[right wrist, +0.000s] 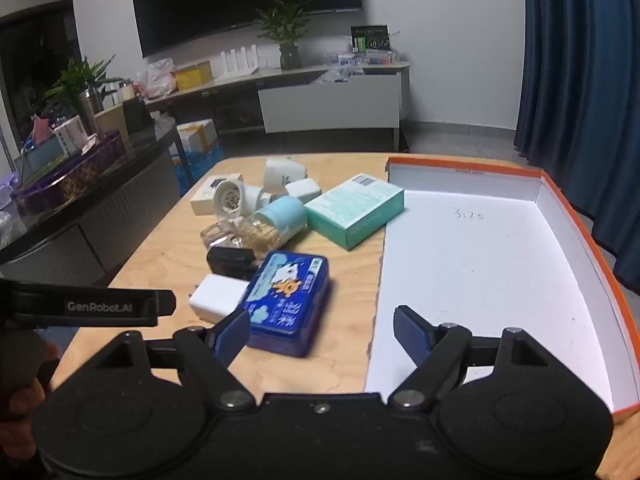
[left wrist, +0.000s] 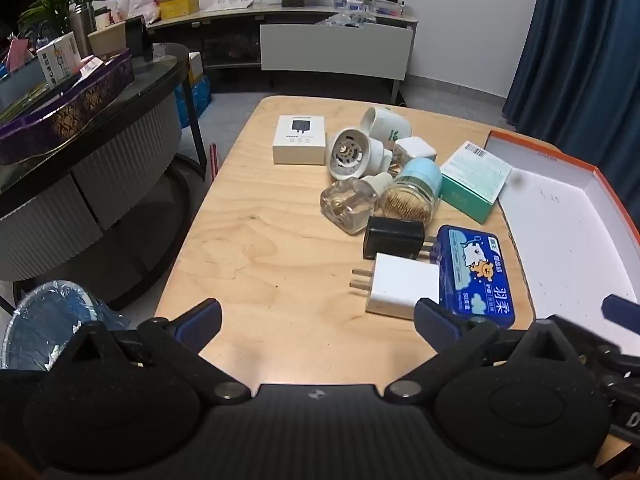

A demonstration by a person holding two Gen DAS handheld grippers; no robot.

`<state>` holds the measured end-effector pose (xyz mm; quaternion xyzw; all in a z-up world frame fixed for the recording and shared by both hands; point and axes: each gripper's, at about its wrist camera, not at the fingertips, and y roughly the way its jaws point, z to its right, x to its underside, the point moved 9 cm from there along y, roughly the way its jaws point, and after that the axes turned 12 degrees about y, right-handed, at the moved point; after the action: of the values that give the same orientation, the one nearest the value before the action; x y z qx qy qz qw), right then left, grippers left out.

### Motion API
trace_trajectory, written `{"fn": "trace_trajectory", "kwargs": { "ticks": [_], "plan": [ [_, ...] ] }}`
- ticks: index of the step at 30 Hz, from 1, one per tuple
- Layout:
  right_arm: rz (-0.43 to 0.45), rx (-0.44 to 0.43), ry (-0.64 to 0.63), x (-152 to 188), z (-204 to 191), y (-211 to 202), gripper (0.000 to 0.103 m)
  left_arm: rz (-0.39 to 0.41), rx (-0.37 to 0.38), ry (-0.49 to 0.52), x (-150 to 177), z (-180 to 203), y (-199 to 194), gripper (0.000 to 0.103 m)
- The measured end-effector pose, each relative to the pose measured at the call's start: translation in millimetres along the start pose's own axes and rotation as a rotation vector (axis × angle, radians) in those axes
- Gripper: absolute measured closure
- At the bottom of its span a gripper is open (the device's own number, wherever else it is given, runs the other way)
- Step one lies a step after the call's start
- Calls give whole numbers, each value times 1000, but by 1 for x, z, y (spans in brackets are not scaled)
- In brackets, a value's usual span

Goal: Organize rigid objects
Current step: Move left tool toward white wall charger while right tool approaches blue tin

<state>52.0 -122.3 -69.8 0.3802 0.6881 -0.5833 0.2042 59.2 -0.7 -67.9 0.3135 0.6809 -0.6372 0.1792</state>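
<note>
A cluster of rigid items lies on the wooden table (left wrist: 256, 240): a blue tin (left wrist: 476, 276) (right wrist: 290, 298), a white plug charger (left wrist: 404, 290) (right wrist: 220, 296), a black charger (left wrist: 394, 236) (right wrist: 232, 260), a teal box (left wrist: 474, 180) (right wrist: 356, 208), a toothpick jar with a blue lid (left wrist: 412, 192) (right wrist: 276, 222), a clear bottle (left wrist: 348, 204), white plug devices (left wrist: 356, 152) and a white box (left wrist: 300, 140). An orange-rimmed white box lid (right wrist: 500, 264) (left wrist: 568, 232) lies empty to the right. My left gripper (left wrist: 318, 322) is open, just short of the white charger. My right gripper (right wrist: 322, 332) is open, its left finger beside the blue tin.
A dark round side table (left wrist: 92, 120) with boxes and plants stands to the left. A lined waste bin (left wrist: 48, 320) sits on the floor at the table's near left corner. A TV cabinet (right wrist: 328, 96) lines the far wall, and blue curtains (right wrist: 580, 80) hang on the right.
</note>
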Motion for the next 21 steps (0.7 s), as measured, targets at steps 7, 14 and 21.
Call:
{"fn": "trace_trajectory", "kwargs": {
  "ticks": [7, 14, 21],
  "plan": [
    [-65, 16, 50, 15, -10, 3, 10, 21, 10, -37, 8, -17, -5, 0],
    [-61, 14, 64, 15, -14, 9, 10, -7, 1, -43, 6, -25, 4, 0],
    [-85, -5, 49, 19, -19, 16, 10, -12, 12, -33, 7, -22, 10, 0]
  ]
}}
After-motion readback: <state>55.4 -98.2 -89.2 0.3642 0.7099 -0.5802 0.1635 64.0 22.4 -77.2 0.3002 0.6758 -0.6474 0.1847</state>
